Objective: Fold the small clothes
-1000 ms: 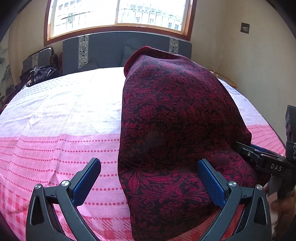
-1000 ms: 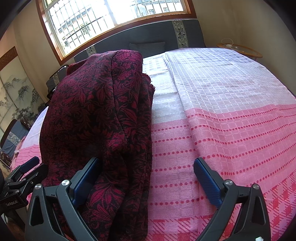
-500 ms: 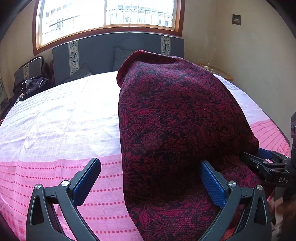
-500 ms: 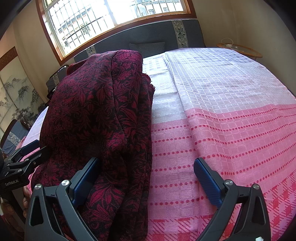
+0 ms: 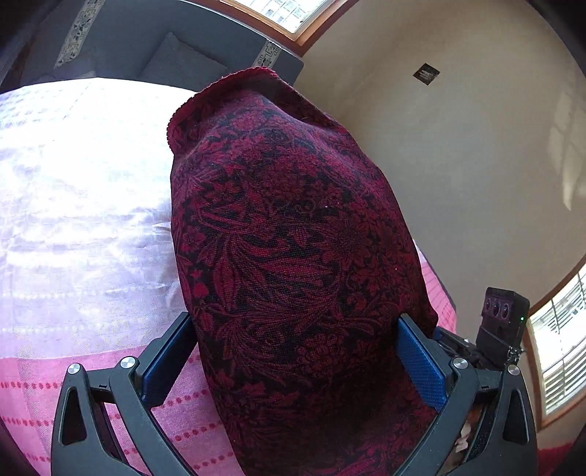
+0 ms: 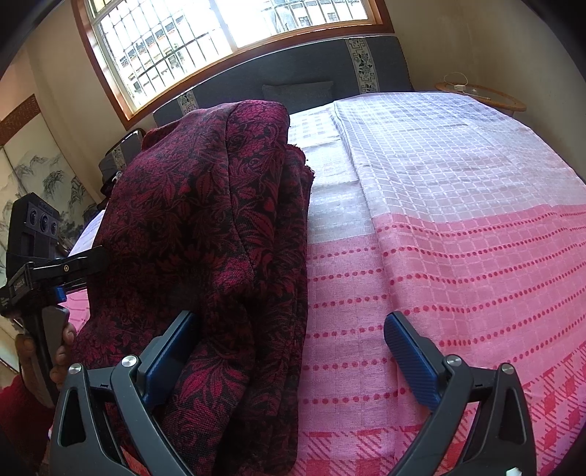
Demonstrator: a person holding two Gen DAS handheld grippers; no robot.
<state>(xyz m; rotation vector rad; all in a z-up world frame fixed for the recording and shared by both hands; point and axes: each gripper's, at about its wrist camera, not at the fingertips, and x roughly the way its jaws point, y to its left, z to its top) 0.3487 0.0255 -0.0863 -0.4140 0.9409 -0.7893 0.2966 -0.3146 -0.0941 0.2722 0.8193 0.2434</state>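
A dark red and black floral garment (image 5: pixel 293 256) lies folded lengthwise on the pink and white bedspread (image 5: pixel 80 205). In the left wrist view my left gripper (image 5: pixel 293 362) is open, its blue pads on either side of the garment's near end. In the right wrist view the garment (image 6: pixel 205 238) fills the left half. My right gripper (image 6: pixel 293 351) is open, with its left pad against the cloth's edge and its right pad over bare bedspread (image 6: pixel 457 227). The left gripper also shows in the right wrist view (image 6: pixel 73 267), at the garment's left side.
A grey headboard (image 6: pixel 311 62) and a window (image 6: pixel 227 33) stand at the far end of the bed. A small round side table (image 6: pixel 479 95) is at the far right. A painted screen (image 6: pixel 33 190) stands to the left.
My left gripper has tilted up and rolled to the right, moving closer to the garment so the cloth now spans the gap between its pads. The right gripper has hardly moved.
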